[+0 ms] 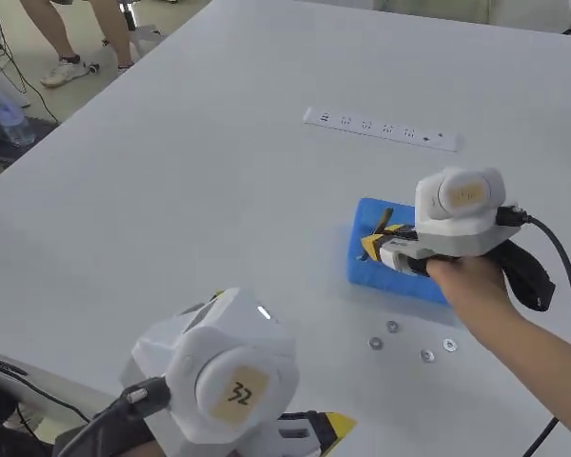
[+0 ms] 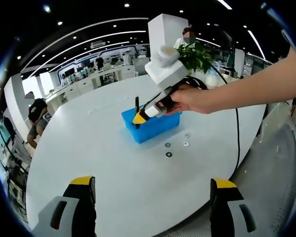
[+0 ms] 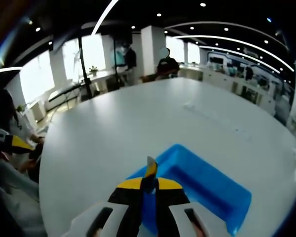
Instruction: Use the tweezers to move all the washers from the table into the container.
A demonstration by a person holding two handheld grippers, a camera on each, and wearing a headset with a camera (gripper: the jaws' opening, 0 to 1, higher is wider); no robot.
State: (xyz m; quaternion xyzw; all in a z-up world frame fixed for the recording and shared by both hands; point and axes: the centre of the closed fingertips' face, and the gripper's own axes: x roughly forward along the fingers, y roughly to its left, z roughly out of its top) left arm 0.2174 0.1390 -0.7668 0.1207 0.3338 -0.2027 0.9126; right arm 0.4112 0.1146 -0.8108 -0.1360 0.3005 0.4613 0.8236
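Right gripper (image 3: 149, 183): my jaws were clamped on the tweezers (image 3: 151, 167), whose tip stood over the left part of the blue container (image 3: 214, 190). Left gripper (image 2: 153, 183): my jaws were spread wide, holding nothing, above the near side of the white table (image 1: 200, 171), well apart from the container. Four washers (image 1: 392, 327) lay on the table just near of the container.

Bright, even overhead light; ceiling spots (image 2: 59, 23) flare; faint shadows on table (image 1: 219, 171); fisheye edges warped, right gripper view soft.
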